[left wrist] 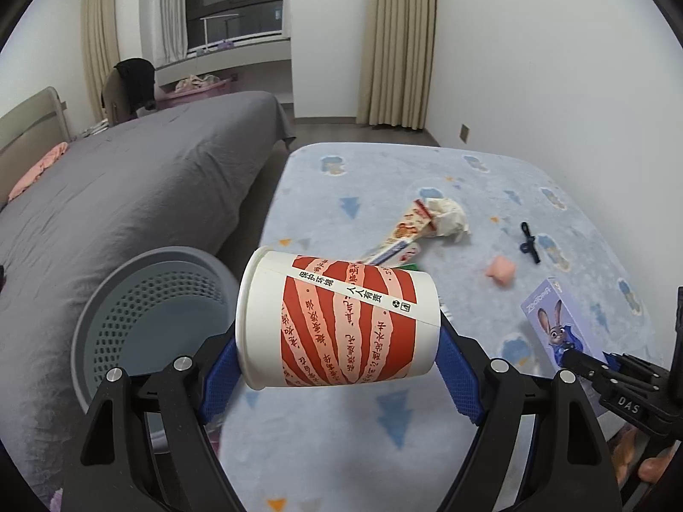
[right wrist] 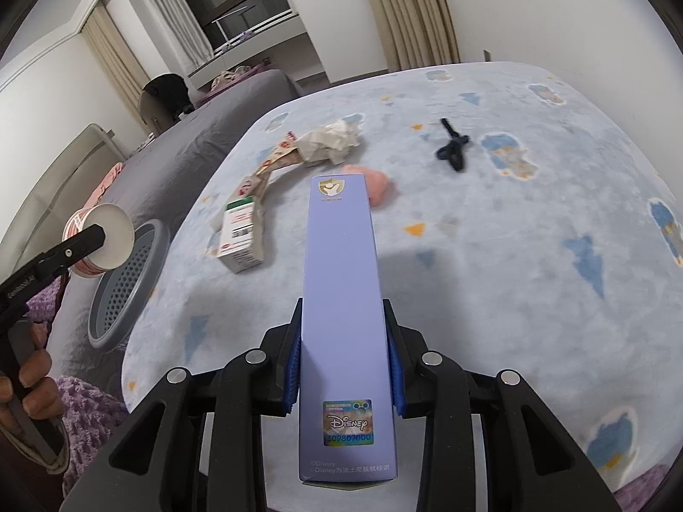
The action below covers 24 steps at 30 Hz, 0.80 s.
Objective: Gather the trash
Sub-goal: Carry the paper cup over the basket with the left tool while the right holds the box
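**Both grippers loaded: cup and box clamped**

Left gripper (left wrist: 337, 367): jaws spread wide, blue pads pressed on both ends of a red-striped paper cup (left wrist: 337, 320) lying sideways between them. Just below and to its left, a grey perforated bin (left wrist: 141, 298).

Right gripper (right wrist: 345, 367): jaws narrow, clamped on the sides of a long lavender box (right wrist: 343, 281) pointing straight ahead. Beyond its tips on the blue blanket (right wrist: 491, 256): crumpled tissue (right wrist: 331, 138), small white carton (right wrist: 241, 234), pink lump (right wrist: 377, 185), black clip (right wrist: 453, 145).
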Motion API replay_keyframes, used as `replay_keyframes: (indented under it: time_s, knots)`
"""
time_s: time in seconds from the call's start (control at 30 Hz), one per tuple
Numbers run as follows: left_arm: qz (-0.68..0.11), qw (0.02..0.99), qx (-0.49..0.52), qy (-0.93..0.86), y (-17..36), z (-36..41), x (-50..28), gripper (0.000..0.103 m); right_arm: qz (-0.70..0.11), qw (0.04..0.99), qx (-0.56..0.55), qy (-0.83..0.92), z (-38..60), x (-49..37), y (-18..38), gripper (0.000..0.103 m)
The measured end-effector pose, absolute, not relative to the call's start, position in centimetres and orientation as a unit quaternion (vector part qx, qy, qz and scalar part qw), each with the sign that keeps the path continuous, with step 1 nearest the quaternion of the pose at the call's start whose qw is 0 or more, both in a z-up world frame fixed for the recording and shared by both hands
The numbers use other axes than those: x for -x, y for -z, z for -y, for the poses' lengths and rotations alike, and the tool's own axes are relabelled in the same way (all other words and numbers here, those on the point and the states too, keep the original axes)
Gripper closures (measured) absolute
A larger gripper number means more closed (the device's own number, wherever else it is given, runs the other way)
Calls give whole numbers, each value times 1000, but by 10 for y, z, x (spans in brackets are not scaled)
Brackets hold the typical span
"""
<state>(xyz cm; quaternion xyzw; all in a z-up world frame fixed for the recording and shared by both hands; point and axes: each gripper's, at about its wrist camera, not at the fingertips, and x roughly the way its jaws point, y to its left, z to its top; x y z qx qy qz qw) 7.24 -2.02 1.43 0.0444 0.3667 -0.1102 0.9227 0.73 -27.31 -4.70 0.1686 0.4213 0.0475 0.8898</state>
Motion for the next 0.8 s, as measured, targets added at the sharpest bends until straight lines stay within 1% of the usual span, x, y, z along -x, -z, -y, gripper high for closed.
replay_keyframes:
  time_s: [0.47, 0.8]
  knots:
    - [-342, 938, -36, 32, -11, -59, -88, 25, -425, 889, -121, -117, 171, -49, 27, 72]
    - [-366, 930, -9, -20, 16, -114, -101, 25, -429, 883, -91, -166, 96, -83, 22, 72]
